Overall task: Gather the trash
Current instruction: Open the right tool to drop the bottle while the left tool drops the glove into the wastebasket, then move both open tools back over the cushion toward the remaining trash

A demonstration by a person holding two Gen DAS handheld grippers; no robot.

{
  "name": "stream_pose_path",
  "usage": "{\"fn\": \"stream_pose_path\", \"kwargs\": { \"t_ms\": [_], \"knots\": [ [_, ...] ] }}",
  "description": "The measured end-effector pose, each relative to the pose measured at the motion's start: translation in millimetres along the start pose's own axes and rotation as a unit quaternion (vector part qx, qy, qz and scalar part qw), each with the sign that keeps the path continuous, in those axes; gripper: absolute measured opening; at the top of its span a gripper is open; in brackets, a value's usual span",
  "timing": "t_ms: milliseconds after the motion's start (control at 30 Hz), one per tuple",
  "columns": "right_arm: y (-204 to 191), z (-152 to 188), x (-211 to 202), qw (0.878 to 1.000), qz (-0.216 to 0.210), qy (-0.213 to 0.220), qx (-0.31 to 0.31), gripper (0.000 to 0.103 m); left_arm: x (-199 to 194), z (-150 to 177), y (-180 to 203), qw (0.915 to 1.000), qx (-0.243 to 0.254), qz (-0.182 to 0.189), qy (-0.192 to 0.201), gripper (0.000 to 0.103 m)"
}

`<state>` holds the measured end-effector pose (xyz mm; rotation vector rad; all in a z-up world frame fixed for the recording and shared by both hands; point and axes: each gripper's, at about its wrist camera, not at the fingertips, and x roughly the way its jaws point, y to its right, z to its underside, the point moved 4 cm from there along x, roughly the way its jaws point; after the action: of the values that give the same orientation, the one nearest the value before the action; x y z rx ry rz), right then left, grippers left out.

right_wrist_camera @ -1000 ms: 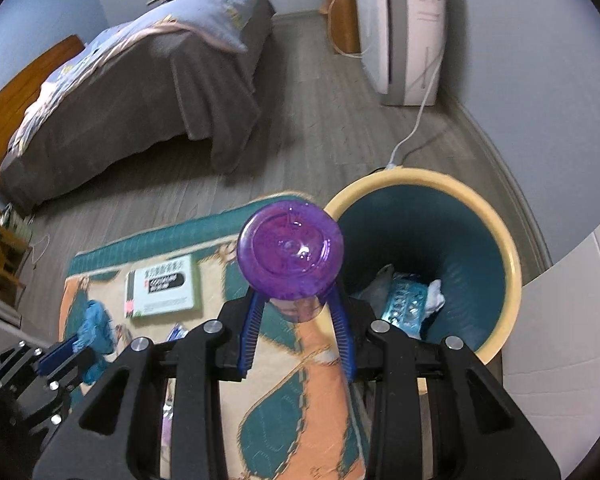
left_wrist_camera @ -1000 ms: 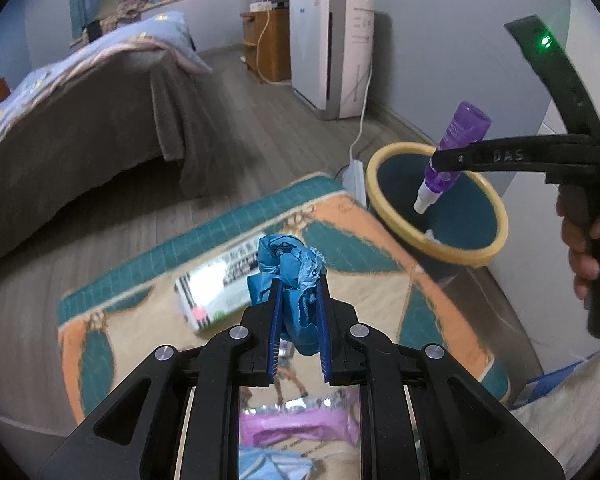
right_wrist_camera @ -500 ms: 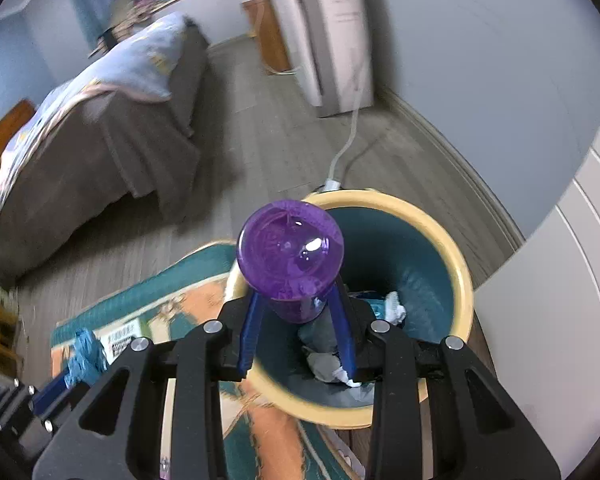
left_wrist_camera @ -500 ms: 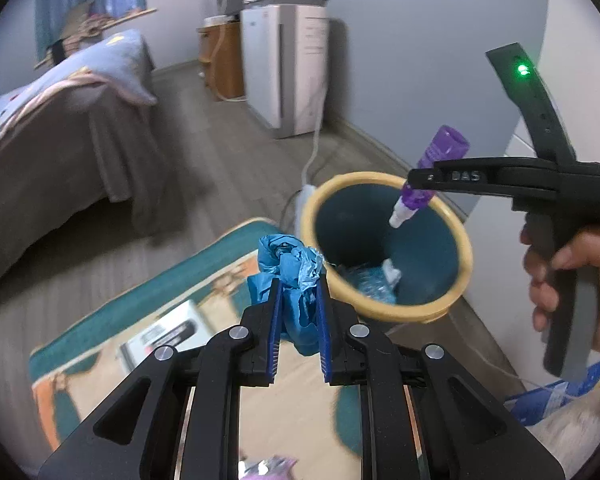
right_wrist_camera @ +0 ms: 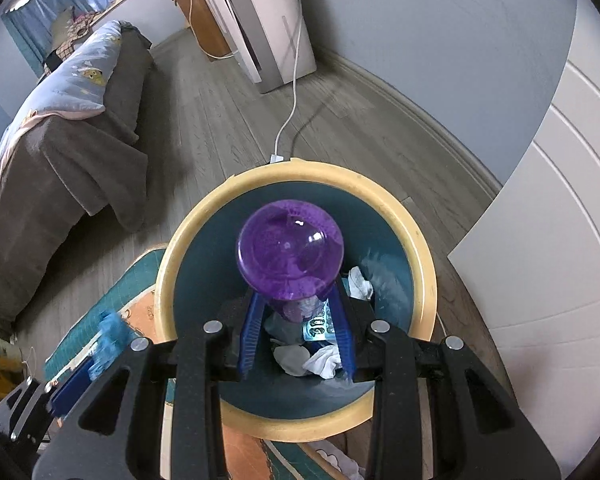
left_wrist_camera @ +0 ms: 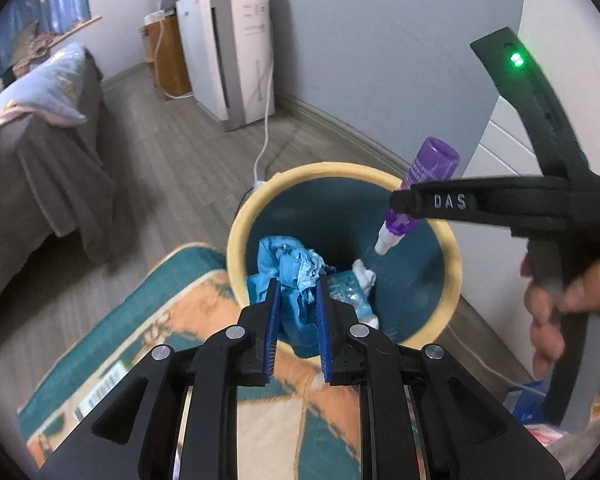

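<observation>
The purple bottle (right_wrist_camera: 291, 255) hangs cap-down over the bin (right_wrist_camera: 384, 194) at frame centre, pinched by the right gripper (right_wrist_camera: 296, 332). The left gripper (left_wrist_camera: 296, 312) pinches a crumpled blue wad (left_wrist_camera: 288, 264) at the bin's near rim. Some trash already lies inside; both pieces are not yet dropped, and the rug (left_wrist_camera: 204, 312) at lower left may hold more.

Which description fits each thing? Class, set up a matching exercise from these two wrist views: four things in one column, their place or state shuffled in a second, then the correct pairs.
Things:
1. purple bottle
2. crumpled blue paper
3. waste bin
4. white cable

Descriptions:
A. runs across the wooden floor
B. clamped in the left tool, near the bin's rim
C. teal inside, yellow rim, trash in it
D. held cap-down in the right tool over the bin

Pairs: 1-D, 2-B, 3-C, 4-A
</observation>
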<state>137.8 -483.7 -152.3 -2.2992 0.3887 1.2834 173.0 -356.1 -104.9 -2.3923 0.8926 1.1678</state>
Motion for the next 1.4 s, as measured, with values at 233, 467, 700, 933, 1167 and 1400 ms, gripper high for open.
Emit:
{"fn": "stream_pose_path", "kwargs": {
  "t_ms": [233, 467, 700, 933, 1167, 1400],
  "knots": [
    [-7.7, -6.6, -7.2, 0.999, -0.026, 0.023, -0.003, 0.037, -7.5, -18.2, -5.9, 0.9992, -0.02, 0.006, 0.033, 0.053],
    [-23.9, -7.7, -13.2, 0.998, -0.021, 0.042, -0.033, 0.08, -20.6, 2.2, -32.2, 0.9971, -0.065, -0.015, 0.037, 0.091],
    [-48.9, -10.0, -34.4, 0.991, -0.02, 0.094, -0.089, 0.097, -57.9, 38.7, -81.8, 0.9906, -0.095, -0.09, 0.037, 0.096],
    [-83.4, 3.1, -53.0, 0.983, -0.024, 0.11, -0.142, 0.097, -103.3, 79.5, -134.0, 0.9774, -0.137, -0.16, 0.02, 0.097],
    [-123.4, 32.8, -86.1, 0.971, -0.015, 0.129, -0.201, 0.097, -152.4, 114.2, -141.9, 0.9705, -0.16, -0.179, 0.025, 0.097],
    [-136.8, 65.4, -108.6, 0.978, -0.039, 0.118, -0.169, 0.097, -186.5, 152.4, -132.5, 0.9673, -0.18, -0.176, 0.031, 0.098]
  ]
}}
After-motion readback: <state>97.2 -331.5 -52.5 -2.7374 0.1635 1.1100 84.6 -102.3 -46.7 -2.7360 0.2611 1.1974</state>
